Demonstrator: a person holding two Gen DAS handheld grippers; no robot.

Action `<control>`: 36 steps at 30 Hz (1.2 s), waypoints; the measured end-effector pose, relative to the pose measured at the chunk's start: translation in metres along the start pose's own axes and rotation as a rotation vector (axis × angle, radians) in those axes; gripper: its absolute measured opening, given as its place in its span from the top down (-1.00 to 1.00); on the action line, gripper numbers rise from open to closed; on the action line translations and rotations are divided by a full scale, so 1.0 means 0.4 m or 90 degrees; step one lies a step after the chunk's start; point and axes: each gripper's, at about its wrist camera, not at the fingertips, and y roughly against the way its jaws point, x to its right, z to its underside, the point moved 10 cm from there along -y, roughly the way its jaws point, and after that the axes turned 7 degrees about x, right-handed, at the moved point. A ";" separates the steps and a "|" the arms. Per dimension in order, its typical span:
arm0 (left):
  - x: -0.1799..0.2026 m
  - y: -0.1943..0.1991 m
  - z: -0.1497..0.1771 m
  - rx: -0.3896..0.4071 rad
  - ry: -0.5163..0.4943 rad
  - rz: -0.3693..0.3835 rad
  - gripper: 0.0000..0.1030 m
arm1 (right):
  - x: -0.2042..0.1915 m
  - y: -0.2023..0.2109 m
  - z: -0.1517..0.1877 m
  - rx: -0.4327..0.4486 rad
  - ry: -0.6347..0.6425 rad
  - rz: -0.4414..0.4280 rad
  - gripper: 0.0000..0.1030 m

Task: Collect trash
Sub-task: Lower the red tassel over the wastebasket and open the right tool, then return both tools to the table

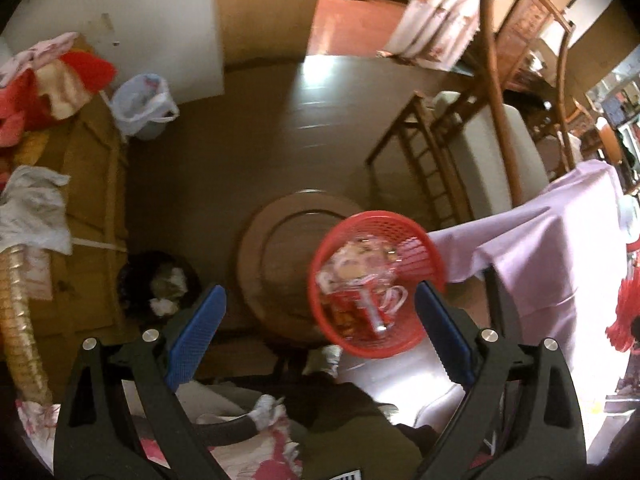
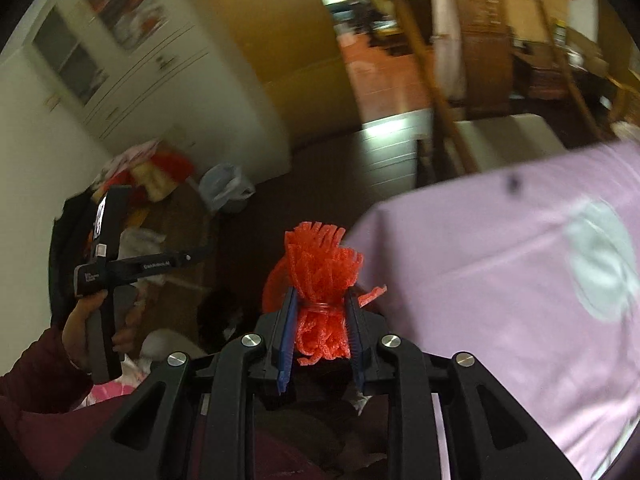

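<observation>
Nearest in the right wrist view, the right gripper (image 2: 320, 332) has its jaws clenched on a red foam net (image 2: 322, 272), pinched at the taped waist so the frayed top fans out above the blue pads; gripping the narrow bound part likely keeps the springy mesh from slipping. It hangs in the air just off the near left edge of the surface (image 2: 500, 264), which is draped in a lilac cloth, so the net looks lifted clear for carrying rather than resting on anything. The left gripper (image 1: 320, 332) has its jaws released and wide apart, holding nothing. Between its pads, but farther off and blurred, sits a red basket (image 1: 378, 280) at the cloth's edge, already holding clear wrappers and a red packet; it seems to be the collecting point, and the spread jaws suggest a reach toward it, though I cannot tell if anything supports it. Beyond lies a round wooden stool (image 1: 280, 264) on the floor. To the left, a dark bin (image 1: 160, 284) holds crumpled paper. Far left, by the wall, stands a bin lined with a white bag (image 1: 144, 108), another likely place for trash.
</observation>
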 end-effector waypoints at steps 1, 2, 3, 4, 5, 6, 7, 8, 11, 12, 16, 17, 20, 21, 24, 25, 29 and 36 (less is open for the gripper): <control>-0.015 0.006 0.006 0.002 0.004 -0.007 -0.78 | -0.014 -0.015 -0.007 -0.006 0.007 -0.005 0.47; -0.026 0.005 0.007 0.002 0.006 -0.011 -0.78 | -0.032 -0.033 -0.016 -0.013 0.014 -0.013 0.32; -0.040 0.009 0.014 0.001 0.011 -0.016 -0.79 | -0.044 -0.041 -0.025 -0.015 0.019 -0.018 0.17; -0.047 0.010 0.016 0.000 0.014 -0.017 -0.79 | -0.056 -0.047 -0.033 -0.012 0.025 -0.020 0.14; -0.054 0.009 0.019 -0.001 0.019 -0.018 -0.78 | -0.066 -0.050 -0.043 -0.009 0.032 -0.020 0.10; -0.059 0.010 0.021 -0.002 0.024 -0.017 -0.79 | -0.074 -0.048 -0.050 -0.006 0.037 -0.020 0.06; -0.062 0.009 0.021 -0.003 0.030 -0.013 -0.79 | -0.078 -0.042 -0.058 -0.001 0.041 -0.019 0.05; -0.062 0.008 0.020 -0.003 0.033 -0.011 -0.79 | -0.079 -0.040 -0.063 0.002 0.043 -0.016 0.03; -0.044 0.004 0.004 0.001 0.030 0.000 -0.79 | -0.054 -0.023 -0.068 0.010 0.036 0.002 0.01; -0.032 0.002 -0.003 0.004 0.026 0.004 -0.79 | -0.033 -0.012 -0.065 0.013 0.029 0.008 0.00; 0.050 -0.003 -0.039 0.014 -0.012 0.030 -0.78 | 0.032 0.035 -0.054 0.034 -0.006 0.038 0.00; 0.073 -0.005 -0.045 0.016 -0.023 0.037 -0.78 | 0.051 0.052 -0.050 0.042 -0.018 0.048 -0.01; 0.154 -0.009 -0.063 0.019 -0.065 0.061 -0.78 | 0.108 0.097 -0.037 0.064 -0.053 0.073 -0.02; 0.184 -0.010 -0.067 0.020 -0.080 0.068 -0.78 | 0.130 0.116 -0.028 0.073 -0.066 0.083 -0.02; 0.255 -0.010 -0.074 0.021 -0.115 0.089 -0.78 | 0.184 0.166 0.004 0.095 -0.105 0.109 -0.03; 0.291 -0.007 -0.077 0.022 -0.132 0.099 -0.78 | 0.201 0.181 0.016 0.101 -0.116 0.115 -0.03; 0.399 -0.003 -0.076 0.025 -0.190 0.127 -0.78 | 0.277 0.254 0.079 0.133 -0.182 0.148 -0.05; 0.598 0.007 -0.029 0.021 -0.293 0.175 -0.78 | 0.383 0.389 0.205 0.193 -0.281 0.208 -0.05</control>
